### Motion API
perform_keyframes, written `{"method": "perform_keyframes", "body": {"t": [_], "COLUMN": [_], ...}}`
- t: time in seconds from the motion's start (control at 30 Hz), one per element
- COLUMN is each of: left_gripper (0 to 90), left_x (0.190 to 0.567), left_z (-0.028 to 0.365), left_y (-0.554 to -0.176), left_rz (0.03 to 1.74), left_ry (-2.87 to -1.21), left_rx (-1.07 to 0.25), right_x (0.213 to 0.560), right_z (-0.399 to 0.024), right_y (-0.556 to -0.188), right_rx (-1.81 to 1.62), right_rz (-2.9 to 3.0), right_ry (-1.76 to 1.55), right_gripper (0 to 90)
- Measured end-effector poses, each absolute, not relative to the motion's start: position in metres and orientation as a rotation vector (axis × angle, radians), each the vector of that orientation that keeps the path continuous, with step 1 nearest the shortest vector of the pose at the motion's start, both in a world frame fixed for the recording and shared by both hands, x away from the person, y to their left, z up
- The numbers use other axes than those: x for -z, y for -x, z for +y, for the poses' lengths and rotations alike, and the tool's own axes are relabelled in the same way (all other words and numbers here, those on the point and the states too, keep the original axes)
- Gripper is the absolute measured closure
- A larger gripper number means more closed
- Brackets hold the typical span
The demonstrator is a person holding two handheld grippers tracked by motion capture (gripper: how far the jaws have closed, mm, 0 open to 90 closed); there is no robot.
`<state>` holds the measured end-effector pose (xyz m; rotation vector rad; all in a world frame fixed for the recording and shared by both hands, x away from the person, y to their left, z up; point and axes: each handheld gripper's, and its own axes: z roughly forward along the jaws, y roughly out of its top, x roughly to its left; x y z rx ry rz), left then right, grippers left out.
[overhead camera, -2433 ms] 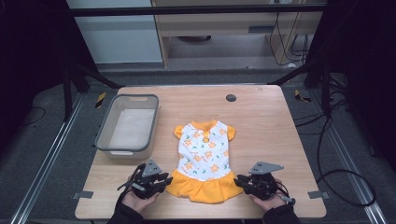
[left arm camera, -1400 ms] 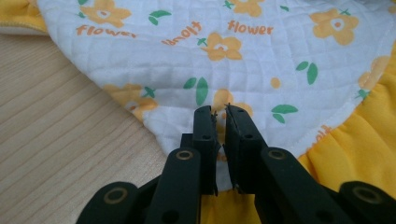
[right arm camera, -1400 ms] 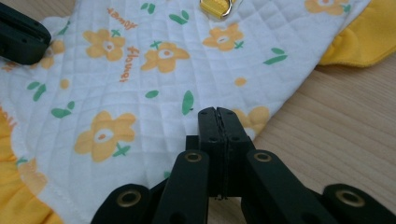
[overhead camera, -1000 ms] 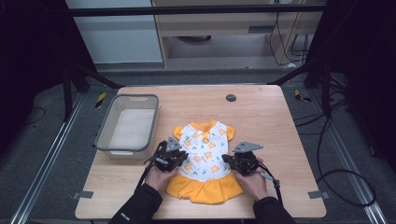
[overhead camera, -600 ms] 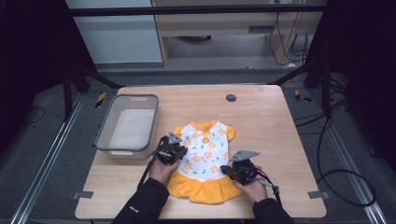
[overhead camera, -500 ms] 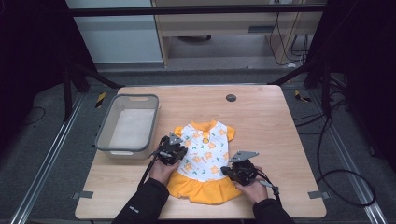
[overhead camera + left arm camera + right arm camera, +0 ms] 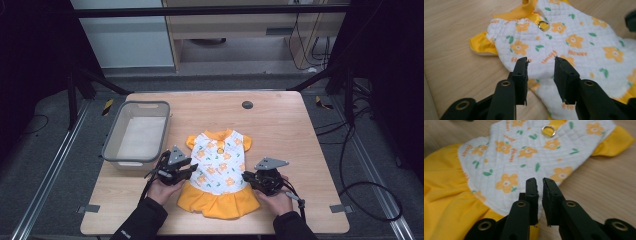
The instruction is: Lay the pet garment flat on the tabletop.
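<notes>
A small dress point(image 7: 220, 167) lies flat on the table, with a white quilted top printed with orange flowers and a yellow skirt and sleeves. My left gripper point(image 7: 186, 170) is at its left side, and in the left gripper view it stands open point(image 7: 540, 60) just above the quilted top point(image 7: 574, 40). My right gripper point(image 7: 251, 178) sits at the dress's right edge near the waist. In the right gripper view its jaws are closed to a thin slit point(image 7: 539, 180) on the edge of the white fabric point(image 7: 524, 152). A metal ring point(image 7: 548, 130) shines near the collar.
A grey plastic bin point(image 7: 112, 137) stands at the table's left, close to my left gripper. A black round cap point(image 7: 246, 104) is set into the table at the back. Bare wood lies to the right of the dress. The table's front edge is by the person's sleeves.
Both grippers came forward from the skirt's hem onto the dress. The right one then drew back to the right edge at the waist and closed, while the left one shifted slightly left.
</notes>
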<state>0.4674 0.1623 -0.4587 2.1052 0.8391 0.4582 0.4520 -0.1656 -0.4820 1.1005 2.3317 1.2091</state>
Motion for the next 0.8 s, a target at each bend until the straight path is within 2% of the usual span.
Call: {"method": "perform_keyframes", "body": {"t": [0.03,0.13,0.17,0.2,0.23,0.3,0.63,0.8], "left_gripper": [56.9,50.2,48.3,46.1,46.1,40.4,26.3,23.6], "left_x": [0.460,0.467,0.467,0.471,0.474,0.479,0.478,0.481], "left_z": [0.169,0.178,0.178,0.182,0.185,0.194,0.224,0.247], "left_y": [-0.459,-0.450,-0.450,-0.447,-0.444,-0.440,-0.423,-0.420], "left_rz": [0.832,0.845,0.845,0.848,0.855,0.883,0.956,1.046], "left_ry": [-2.102,-2.118,-2.118,-2.127,-2.139,-2.150,-2.100,-2.060], "left_rx": [-0.456,-0.438,-0.438,-0.433,-0.430,-0.396,-0.468,-0.476], "right_x": [0.480,0.477,0.477,0.477,0.477,0.478,0.482,0.485], "right_z": [-0.172,-0.181,-0.181,-0.189,-0.189,-0.201,-0.231,-0.235], "right_y": [-0.451,-0.451,-0.451,-0.450,-0.450,-0.450,-0.453,-0.456], "right_rx": [-1.198,-1.200,-1.200,-1.193,-1.193,-1.164,-1.143,-1.125], "right_rz": [2.281,2.234,2.234,2.197,2.197,2.165,2.095,2.074], "right_ry": [-1.110,-1.134,-1.134,-1.143,-1.143,-1.172,-1.289,-1.331], "right_gripper": [71.0,60.1,60.1,52.8,52.8,44.3,30.3,23.4]}}
